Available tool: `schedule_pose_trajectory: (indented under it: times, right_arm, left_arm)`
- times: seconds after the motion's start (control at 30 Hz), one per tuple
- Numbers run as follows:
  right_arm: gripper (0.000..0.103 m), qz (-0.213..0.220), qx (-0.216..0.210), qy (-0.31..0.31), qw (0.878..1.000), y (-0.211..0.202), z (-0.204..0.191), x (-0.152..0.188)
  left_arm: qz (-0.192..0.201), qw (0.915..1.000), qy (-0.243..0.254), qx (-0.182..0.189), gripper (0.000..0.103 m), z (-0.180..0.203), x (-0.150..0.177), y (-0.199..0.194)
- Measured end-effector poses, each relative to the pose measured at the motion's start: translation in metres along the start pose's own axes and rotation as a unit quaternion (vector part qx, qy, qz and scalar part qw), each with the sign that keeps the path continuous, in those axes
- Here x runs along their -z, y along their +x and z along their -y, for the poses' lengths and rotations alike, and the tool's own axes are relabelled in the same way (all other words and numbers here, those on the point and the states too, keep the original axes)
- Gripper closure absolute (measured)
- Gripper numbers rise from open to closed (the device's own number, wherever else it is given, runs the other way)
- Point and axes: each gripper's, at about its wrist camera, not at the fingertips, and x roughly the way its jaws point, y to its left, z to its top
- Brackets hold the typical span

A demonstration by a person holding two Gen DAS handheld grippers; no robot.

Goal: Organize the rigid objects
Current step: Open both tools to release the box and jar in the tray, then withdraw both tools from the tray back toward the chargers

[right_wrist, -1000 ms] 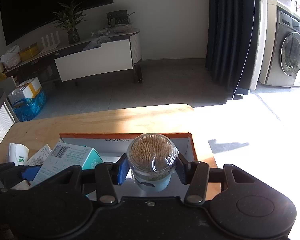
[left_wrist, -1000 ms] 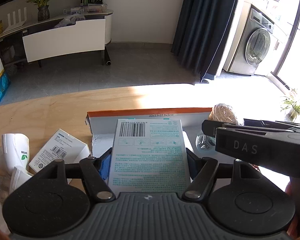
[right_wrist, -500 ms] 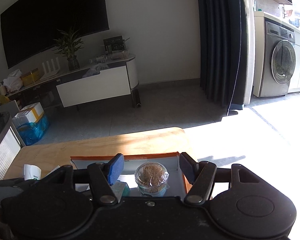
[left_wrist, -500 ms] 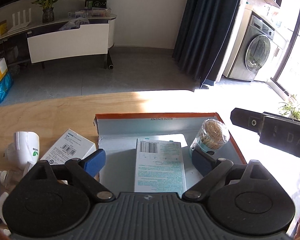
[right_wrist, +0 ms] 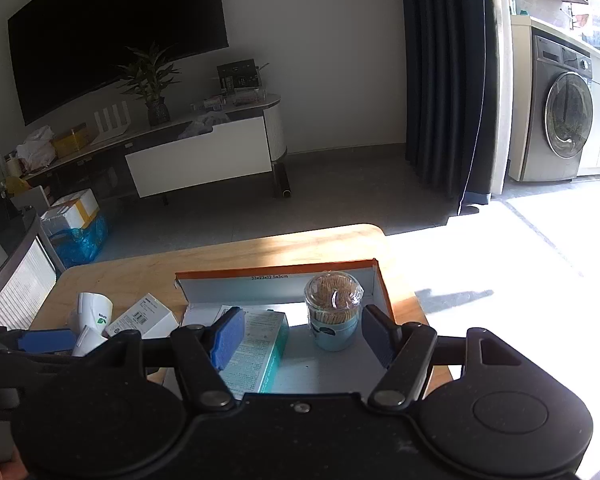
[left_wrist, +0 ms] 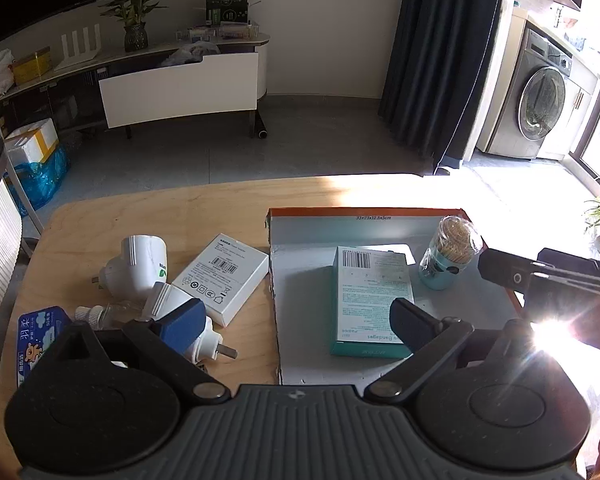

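Note:
An orange-edged cardboard tray (left_wrist: 364, 222) (right_wrist: 276, 276) sits on the wooden table. Inside it lie a teal bandage box (left_wrist: 366, 300) (right_wrist: 256, 350) and an upright toothpick jar (left_wrist: 450, 252) (right_wrist: 334, 310). My left gripper (left_wrist: 296, 322) is open and empty, raised above the tray's left edge. My right gripper (right_wrist: 306, 338) is open and empty, held back from the jar; it shows at the right of the left wrist view (left_wrist: 548, 280). Left of the tray lie a white flat box (left_wrist: 222, 276) (right_wrist: 148, 316), white plug adapters (left_wrist: 138, 266) (right_wrist: 92, 310) and a blue packet (left_wrist: 38, 332).
The table's far edge (left_wrist: 220, 194) drops to a grey floor. A white TV cabinet (left_wrist: 180, 80), a dark curtain (left_wrist: 440, 60) and a washing machine (left_wrist: 542, 96) stand beyond. A slatted chair back (left_wrist: 0, 240) is at the left.
The left gripper let go of the teal box in the tray and the right let go of the toothpick jar. Both opened and drew back and upward.

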Motion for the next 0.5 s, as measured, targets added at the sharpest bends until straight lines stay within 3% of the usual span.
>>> schedule_pose_trajectory:
  times: [0.5]
  right_arm:
    - [0.024,-0.004,-0.026,-0.017,0.999,-0.011,-0.035,0.010]
  left_arm:
    - [0.005,0.9992,-0.033,-0.020,0.002,-0.038,0.018,-0.021]
